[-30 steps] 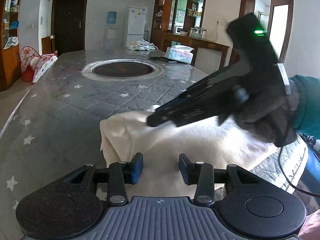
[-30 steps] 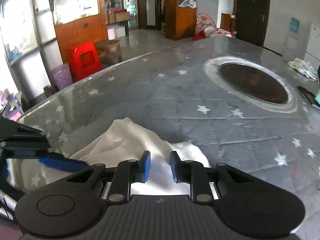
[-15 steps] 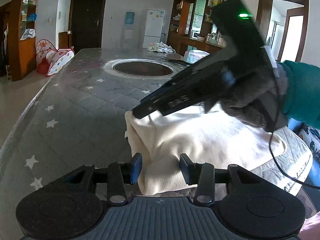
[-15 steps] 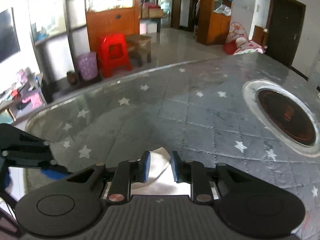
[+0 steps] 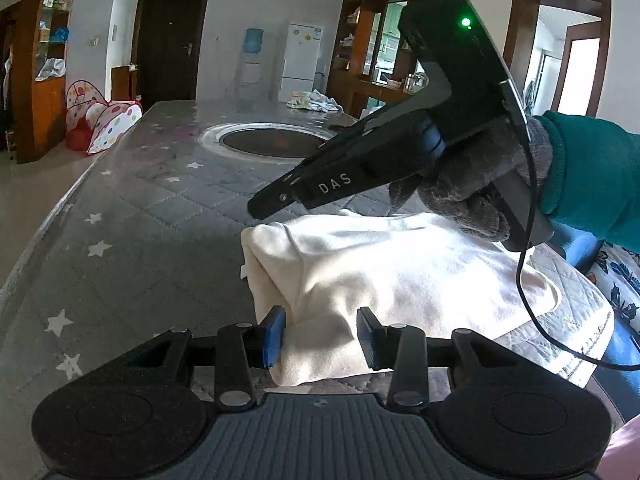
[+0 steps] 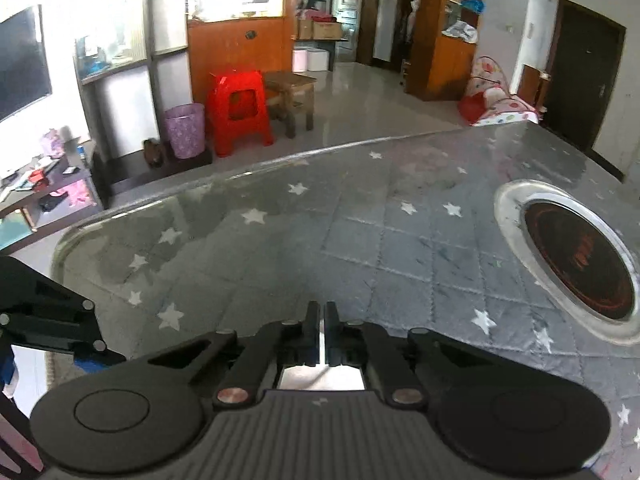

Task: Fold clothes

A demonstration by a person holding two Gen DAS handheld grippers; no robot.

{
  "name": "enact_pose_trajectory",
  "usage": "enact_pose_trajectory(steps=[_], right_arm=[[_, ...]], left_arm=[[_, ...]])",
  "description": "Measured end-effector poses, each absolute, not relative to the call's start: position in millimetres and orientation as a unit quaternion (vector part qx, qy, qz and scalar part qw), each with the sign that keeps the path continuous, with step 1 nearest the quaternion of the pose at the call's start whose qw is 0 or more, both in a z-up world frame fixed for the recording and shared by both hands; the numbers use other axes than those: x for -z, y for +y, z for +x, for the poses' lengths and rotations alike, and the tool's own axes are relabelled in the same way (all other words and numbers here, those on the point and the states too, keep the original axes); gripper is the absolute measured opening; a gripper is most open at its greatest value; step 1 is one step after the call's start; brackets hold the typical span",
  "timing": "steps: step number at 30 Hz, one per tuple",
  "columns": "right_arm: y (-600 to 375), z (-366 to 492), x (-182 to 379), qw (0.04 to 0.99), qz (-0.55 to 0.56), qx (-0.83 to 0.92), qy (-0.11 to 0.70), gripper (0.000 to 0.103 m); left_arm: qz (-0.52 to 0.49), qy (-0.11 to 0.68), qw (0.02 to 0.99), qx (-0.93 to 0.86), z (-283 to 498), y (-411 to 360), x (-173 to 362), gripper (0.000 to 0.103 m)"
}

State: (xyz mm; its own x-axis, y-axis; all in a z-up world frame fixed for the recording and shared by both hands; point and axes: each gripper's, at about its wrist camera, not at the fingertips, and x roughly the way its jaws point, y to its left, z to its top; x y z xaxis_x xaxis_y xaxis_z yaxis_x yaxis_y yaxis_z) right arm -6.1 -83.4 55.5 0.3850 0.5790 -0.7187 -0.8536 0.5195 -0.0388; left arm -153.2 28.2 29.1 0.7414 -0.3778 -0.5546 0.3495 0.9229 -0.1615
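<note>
A cream garment (image 5: 392,276) lies folded at the near right corner of the grey star-patterned table (image 5: 160,216). My left gripper (image 5: 322,338) is open, its blue pads on either side of the garment's near corner. My right gripper (image 6: 322,330) is shut and empty, lifted above the garment; in the left wrist view it (image 5: 260,210) hovers just over the garment's far left edge, held by a gloved hand (image 5: 476,188). In the right wrist view only a bright sliver of cloth (image 6: 320,378) shows behind the fingers.
A round metal-rimmed burner recess (image 5: 272,144) sits in the table's middle. Crumpled cloths (image 5: 314,100) lie at the far end. A cable (image 5: 532,288) hangs from the right gripper over the garment. A red stool (image 6: 240,110) and purple bin (image 6: 185,130) stand on the floor beyond the table.
My right gripper has shut and risen off the garment, its view now tilted over the bare table. My left gripper stays open at the garment's near corner.
</note>
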Motion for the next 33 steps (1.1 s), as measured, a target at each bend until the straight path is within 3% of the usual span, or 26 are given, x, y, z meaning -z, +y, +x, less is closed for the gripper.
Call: enact_pose_trajectory(steps=[3,6,8,9,11,15,17,24,33], right_arm=[[-78,-4,-50,0.795,-0.221,-0.452,0.338,0.019],[-73,-3,-40,0.783,-0.236,-0.455,0.352,0.023],[-74,-5,-37,0.781,-0.234,-0.458,0.354,0.019],[-75,-7,-37,0.782,-0.234,-0.458,0.352,0.008],[-78,-11,-41,0.788,-0.23,-0.455,0.344,0.006],[-89,-15,-59,0.813,-0.201,-0.447,0.313,0.005],[-93,-16,-66,0.824,-0.185,-0.443,0.301,0.005],[-84,-4,-48,0.819,-0.162,-0.438,0.332,0.008],[-139,-20,-86,0.84,-0.186,-0.395,0.322,0.011]], left_arm=[[-0.023,0.303,0.933,0.195,-155,29,-30,0.041],[-0.025,0.305,0.932,0.196,-156,30,-30,0.041],[-0.027,0.306,0.932,0.195,-157,31,-29,0.039],[-0.027,0.306,0.932,0.194,-157,31,-29,0.036],[-0.028,0.307,0.932,0.192,-158,32,-29,0.034],[-0.03,0.306,0.931,0.197,-159,33,-30,0.015],[-0.027,0.302,0.933,0.194,-162,34,-32,0.012],[-0.03,0.317,0.934,0.165,-161,46,-30,0.015],[-0.034,0.28,0.939,0.198,-142,38,-57,0.016]])
